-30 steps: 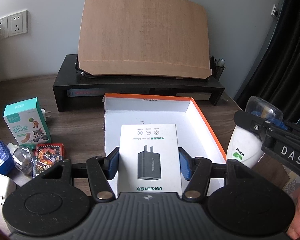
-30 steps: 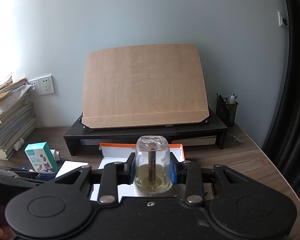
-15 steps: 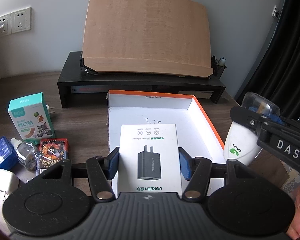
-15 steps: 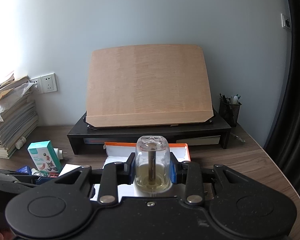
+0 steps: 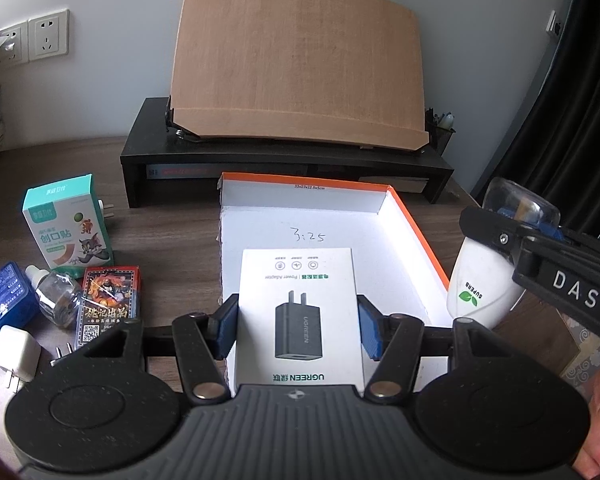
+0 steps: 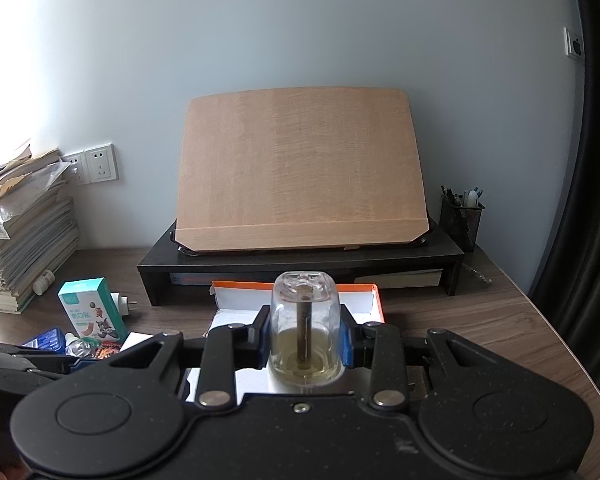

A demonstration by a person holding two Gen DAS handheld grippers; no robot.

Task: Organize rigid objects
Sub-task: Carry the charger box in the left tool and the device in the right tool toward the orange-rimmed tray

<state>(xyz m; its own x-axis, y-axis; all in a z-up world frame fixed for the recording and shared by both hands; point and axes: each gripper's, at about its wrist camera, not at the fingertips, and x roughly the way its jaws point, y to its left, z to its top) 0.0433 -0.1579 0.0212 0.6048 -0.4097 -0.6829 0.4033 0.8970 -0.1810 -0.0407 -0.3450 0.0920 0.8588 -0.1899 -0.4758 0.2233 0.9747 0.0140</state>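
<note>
My left gripper (image 5: 296,328) is shut on a white UGREEN power adapter box (image 5: 298,312) and holds it over the near part of an open orange-edged white box (image 5: 384,232). My right gripper (image 6: 305,340) is shut on a mosquito repellent vaporizer (image 6: 305,332) with a clear bottle of yellowish liquid and a white body. It holds the vaporizer upright just outside the box's right wall, as the left wrist view shows (image 5: 484,280). The orange box's far rim shows behind it (image 6: 356,289).
Left of the box lie a teal bandage carton (image 5: 68,226), a small clear bottle (image 5: 56,296), a red card pack (image 5: 108,300), a blue box (image 5: 0,304) and a white plug (image 5: 16,352). A black riser with a wooden board (image 5: 296,56) stands behind. Books are stacked at far left (image 6: 24,240).
Both grippers have drawn back and risen slightly, keeping their loads. The adapter box stays over the near part of the orange box and the vaporizer stays at its right side.
</note>
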